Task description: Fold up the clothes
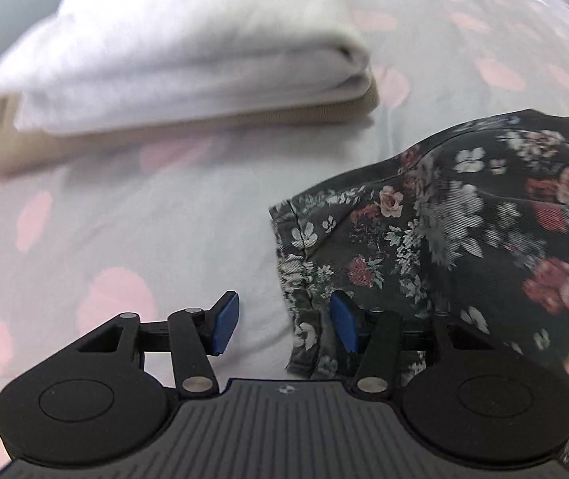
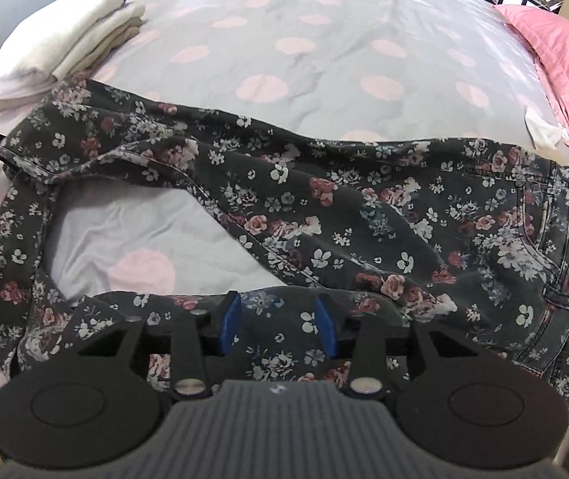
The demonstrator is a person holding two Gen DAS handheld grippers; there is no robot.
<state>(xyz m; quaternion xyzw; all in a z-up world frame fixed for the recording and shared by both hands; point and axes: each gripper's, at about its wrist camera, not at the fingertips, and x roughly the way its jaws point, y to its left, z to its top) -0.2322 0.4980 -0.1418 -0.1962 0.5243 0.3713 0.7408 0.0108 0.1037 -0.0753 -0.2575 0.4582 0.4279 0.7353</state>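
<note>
**Floral jeans spread on the bed, both tools at their near edge**

The bed (image 2: 324, 32), in pale dotted cotton, carries floral jeans (image 2: 364, 215) lying crosswise, legs splayed and rumpled, waistband at 3 o'clock. A folded stack (image 2: 44, 48) of soft white and beige knits sits at 10 o'clock.

The right tool (image 2: 278, 325) hovers spread over the near leg; the left tool (image 1: 284, 325) stands spread at a hem. Judged from this, each should bite stiff seam, not loose twill, and lift evenly.

Each gripper (image 1: 284, 325) (image 2: 280, 321) is built of black linkage arms, silver rivets, blue finger pads (image 1: 226, 321) and a ribbed grey body.
</note>
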